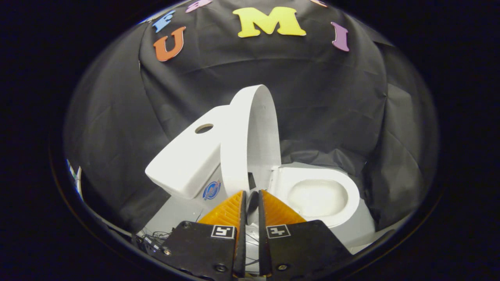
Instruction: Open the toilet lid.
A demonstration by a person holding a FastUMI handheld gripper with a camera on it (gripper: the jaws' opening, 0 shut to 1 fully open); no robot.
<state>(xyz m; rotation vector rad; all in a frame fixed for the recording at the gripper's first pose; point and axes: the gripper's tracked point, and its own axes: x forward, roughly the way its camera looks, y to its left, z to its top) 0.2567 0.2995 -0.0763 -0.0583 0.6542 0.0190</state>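
Looking forward along the claw (252,203), with its two fingers (228,212) drawn close together and only a narrow slot left between the tips. Cannot tell whether anything is pinched in that slot: a dark, thin rounded edge shows between the tips, but not clearly enough to name. Not gripping the toilet lid (250,136), which stands raised just beyond the fingertips, nearly on edge, its lower end directly ahead of them and its rounded top rising against the black cloth wall (332,97). Leaning close to the tank (187,160), which sits to the left of the lid and behind it, with a round hole (204,128) in its top face. Showing a small blue round sticker (211,190) low on the tank side, just left of the left finger. Lying open to the right of the lid: the toilet bowl (318,195), its white seat rim uncovered and the oval basin visible, right of and beyond the right finger. Resting on a pale floor (172,214), with some thin dark wires (156,236) by the left finger's base. Carrying square black-and-white markers (223,231) on both finger mounts.
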